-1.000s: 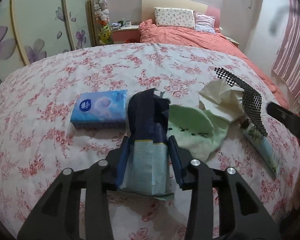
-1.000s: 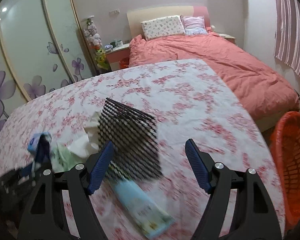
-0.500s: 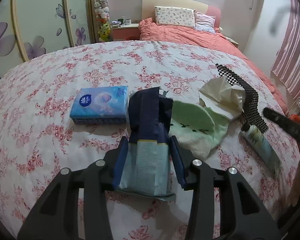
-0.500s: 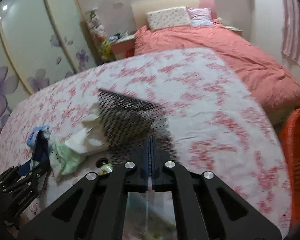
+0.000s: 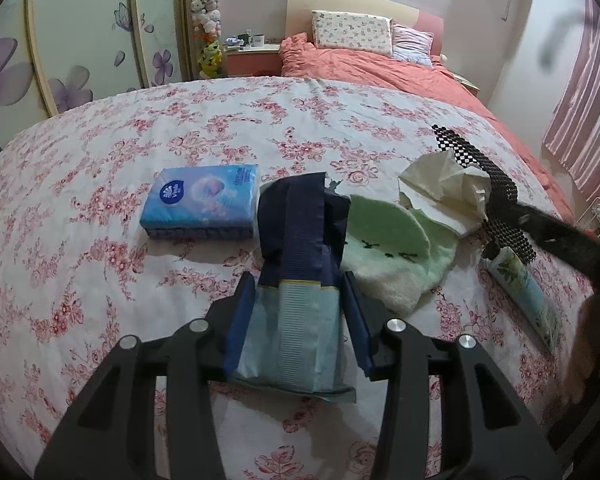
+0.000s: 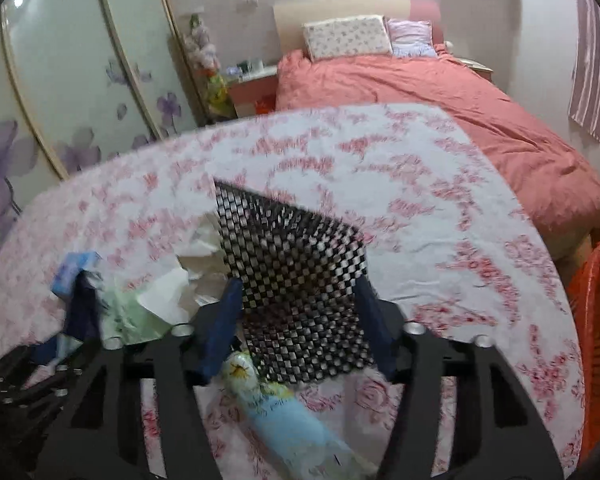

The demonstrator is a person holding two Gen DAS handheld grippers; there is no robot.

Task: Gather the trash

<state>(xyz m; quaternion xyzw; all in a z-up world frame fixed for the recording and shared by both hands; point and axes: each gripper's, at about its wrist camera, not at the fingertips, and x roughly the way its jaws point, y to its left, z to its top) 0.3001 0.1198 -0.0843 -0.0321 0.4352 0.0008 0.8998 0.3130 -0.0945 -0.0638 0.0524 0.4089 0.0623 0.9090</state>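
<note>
My left gripper point(image 5: 298, 314) is shut on a dark blue and pale blue wrapper point(image 5: 296, 272) that rests on the floral bedspread point(image 5: 100, 280). My right gripper point(image 6: 296, 320) stands open around the near edge of a black-and-white checkered mesh piece point(image 6: 296, 280), which also shows in the left wrist view point(image 5: 496, 196). A crumpled white tissue point(image 5: 448, 188) lies beside the mesh. A pale blue tube point(image 6: 276, 412) lies under the right gripper and also shows in the left wrist view point(image 5: 524, 292). A green fuzzy cloth point(image 5: 388, 252) lies between the wrapper and the tissue.
A blue tissue pack point(image 5: 202, 200) lies left of the wrapper. An orange basket point(image 6: 598, 328) stands off the bed's right edge. A red-covered bed point(image 6: 440, 104) with pillows lies beyond. Wardrobe doors point(image 5: 80, 28) line the left wall.
My right gripper was open, then shut half a second ago, and is now open again around the mesh. My left gripper keeps hold of the wrapper and has barely moved.
</note>
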